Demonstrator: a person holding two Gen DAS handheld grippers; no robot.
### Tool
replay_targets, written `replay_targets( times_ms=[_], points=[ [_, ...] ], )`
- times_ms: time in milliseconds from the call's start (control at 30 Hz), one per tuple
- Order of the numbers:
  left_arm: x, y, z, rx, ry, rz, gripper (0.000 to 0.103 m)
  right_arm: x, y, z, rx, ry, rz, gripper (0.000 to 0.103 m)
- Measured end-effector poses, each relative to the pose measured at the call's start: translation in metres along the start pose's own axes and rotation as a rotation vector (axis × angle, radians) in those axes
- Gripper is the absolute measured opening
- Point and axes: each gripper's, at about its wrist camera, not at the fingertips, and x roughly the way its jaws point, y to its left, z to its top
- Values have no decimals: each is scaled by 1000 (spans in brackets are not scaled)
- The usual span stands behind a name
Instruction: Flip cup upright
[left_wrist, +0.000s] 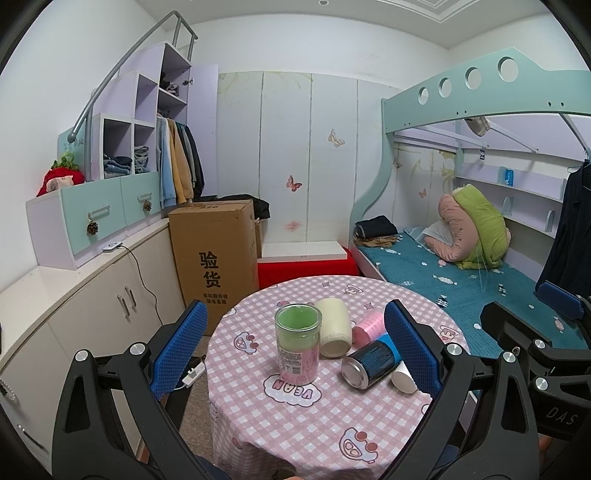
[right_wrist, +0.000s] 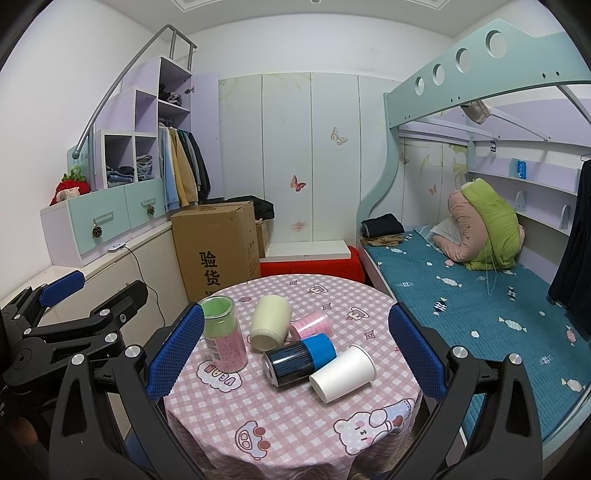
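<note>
Both fisheye views are taken from just above the near edge of the round tabletop (left_wrist: 332, 424), directed forward and slightly downward across it toward the far wall. The left wrist view is set to the left, the right tool (left_wrist: 546, 332) being seen at its right margin; the right wrist view is set to the right, the left tool (right_wrist: 92, 291) appearing at its left margin. The tabletop, cardboard box (right_wrist: 218, 247) and bed (right_wrist: 480, 295) are shared by both views.
</note>
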Motion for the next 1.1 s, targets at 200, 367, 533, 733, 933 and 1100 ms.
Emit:
replay_targets(
  times_ms=[200,367,533,733,933,1100],
  points=[
    [1,5,-2,-5,-5,2,97,-1,2,-1,-2,1,0,96],
    [1,6,-3,-4,-2,6,97,0,3,-1,-3,3,0,96],
    [0,5,-4,-4,-5,8,97,1,3,0,-2,3,2,96],
    [0,5,-4,-4,-9,7,97,1,3,0,-2,3,4,96],
    [-2,4,-7,4,-23,18,97,0,4,0,-3,4,3,96],
    [-1,3,-7,7,-22,20,97,0,3,1,-2,4,3,96]
  ],
)
